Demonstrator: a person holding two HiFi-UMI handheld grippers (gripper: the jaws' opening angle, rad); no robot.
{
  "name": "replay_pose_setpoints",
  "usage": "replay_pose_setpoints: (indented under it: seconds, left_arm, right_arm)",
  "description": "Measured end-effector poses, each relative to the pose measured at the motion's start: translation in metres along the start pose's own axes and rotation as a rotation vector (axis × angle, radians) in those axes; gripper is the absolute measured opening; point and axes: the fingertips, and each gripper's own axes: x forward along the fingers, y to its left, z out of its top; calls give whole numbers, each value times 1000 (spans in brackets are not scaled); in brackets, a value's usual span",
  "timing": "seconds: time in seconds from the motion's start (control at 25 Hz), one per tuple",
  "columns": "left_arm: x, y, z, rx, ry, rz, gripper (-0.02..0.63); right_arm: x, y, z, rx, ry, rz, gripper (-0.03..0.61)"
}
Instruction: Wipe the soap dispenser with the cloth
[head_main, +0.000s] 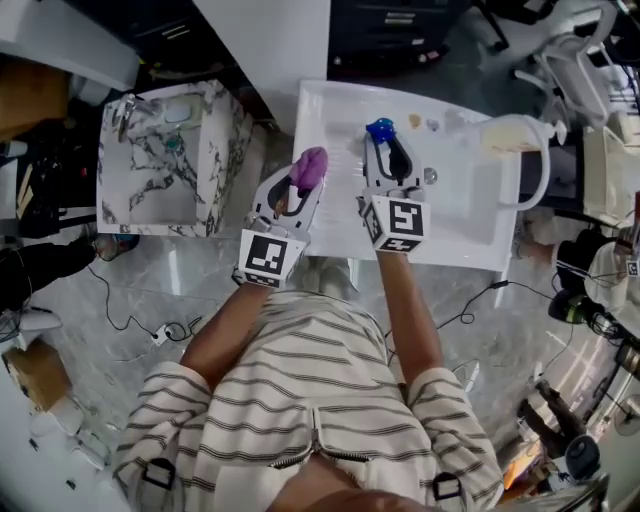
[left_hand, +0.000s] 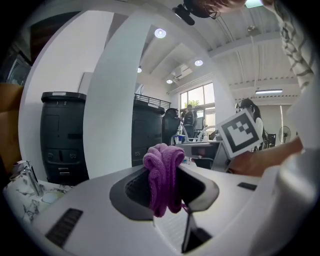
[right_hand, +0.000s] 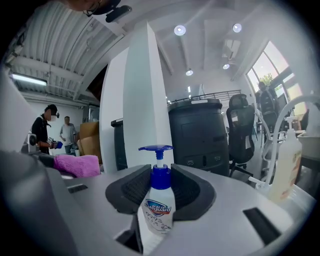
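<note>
Both are loaded: the right gripper (head_main: 389, 165) is clamping the white blue-pumped soap dispenser (right_hand: 158, 202) upright, likely steadying it for the bunched purple cloth (left_hand: 164, 175) the left gripper (head_main: 297, 196) is pinching

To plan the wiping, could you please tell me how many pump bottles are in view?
2. The blue-topped soap dispenser is clamped in the right tongs; a cream bottle stands at the basin's far right. Others may be hidden.
</note>
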Motion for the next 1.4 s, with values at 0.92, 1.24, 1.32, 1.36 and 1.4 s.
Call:
replay_pose_setpoints:
  seconds: [0.92, 1.24, 1.32, 1.36, 1.4]
  left_arm:
    - [25, 17, -56, -53, 60, -9, 124]
    - [27, 10, -67, -71, 73, -28, 124]
    - [27, 11, -67, -71, 70, -26, 124]
    - [27, 12, -67, -72, 68, -24, 124]
    - [27, 13, -66, -74, 64, -22, 124]
  right_arm:
    - [139, -12, -105, -52, 131, 11, 130]
    - [151, -4, -106, -123, 113, 43, 132]
    - [152, -4, -106, -133, 112, 44, 133]
    - [151, -4, -106, -133, 112, 42, 136]
    - [151, -5, -107, -131, 114, 39, 138]
